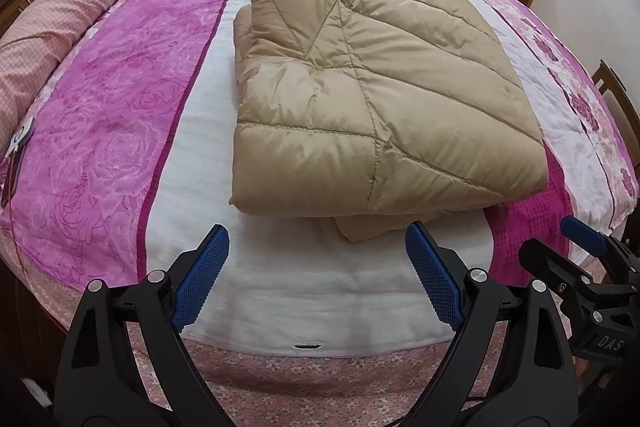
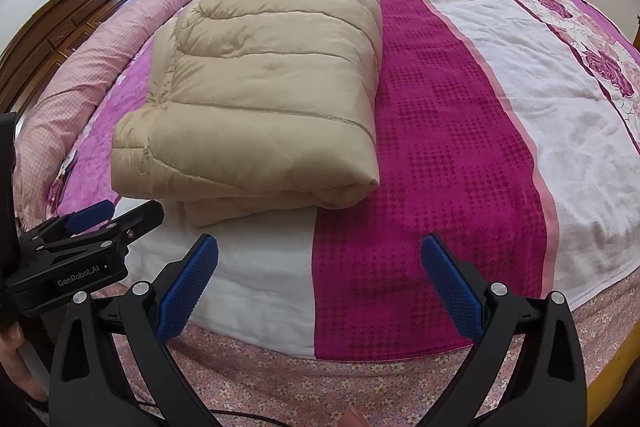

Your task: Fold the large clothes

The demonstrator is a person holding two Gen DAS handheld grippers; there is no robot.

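Lying folded mid-bed, beige coat, bare blanket around, both hand-held grippers released

Open bed in front, one bulky obstacle

Bare bedspread lies right of the folded jacket; a rolled quilt blocks the left edge.

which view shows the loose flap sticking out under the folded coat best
The left wrist view: the flap pokes out from under the tan coat near the middle of the picture, with its whole front edge in sight. The right wrist view shows the flap from one side, lower left.
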